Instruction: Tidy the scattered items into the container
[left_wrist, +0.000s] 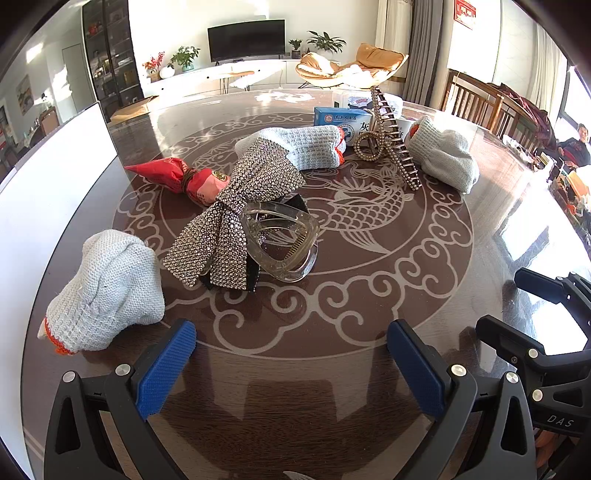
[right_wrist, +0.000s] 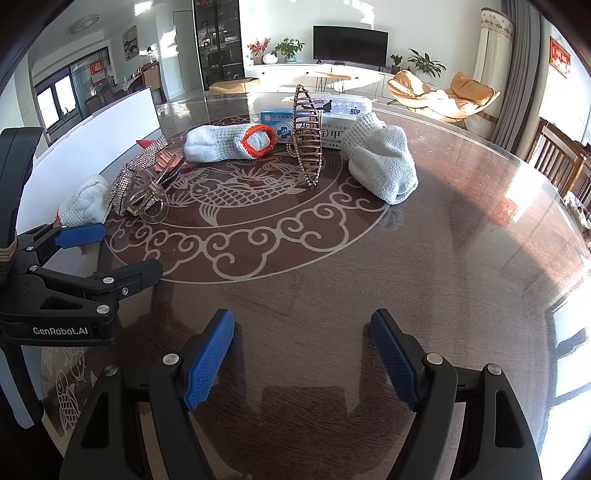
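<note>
Dark glossy wood forms the table (left_wrist: 424, 295), inlaid with a pale fish-and-cloud medallion; a living room with a television and tan lounge chairs lies beyond.

Nearest, the left tool (left_wrist: 291, 354) hovers low over the table with its blue-padded fingers spread wide and nothing between them. The right tool (right_wrist: 301, 356) sits beside it, fingers likewise spread and empty.

Just beyond the left tool, on its left side, lies a balled grey knit glove (left_wrist: 107, 291) with an orange cuff edge. Next comes a clear plastic hair claw (left_wrist: 284, 243), resting against a rhinestone-covered bow (left_wrist: 236, 206) with a black backing. Behind the bow lies a red wrapped packet (left_wrist: 181, 177), twisted at its middle.

Farther back, a second grey knit glove (left_wrist: 306, 146), rolled into a tube with an orange cuff, lies touching the bow's upper end. A metallic, bead-studded hair claw (left_wrist: 388, 144) stands upright near it. A third grey glove bundle (left_wrist: 443, 155) lies just to the right of that claw.

At the far edge stand a blue-and-white medicine box (left_wrist: 336, 118) and a white tissue pack (right_wrist: 343, 105).

A white flat-sided container wall (left_wrist: 48, 192) runs along the left edge of the table, apart from the scattered items.
</note>
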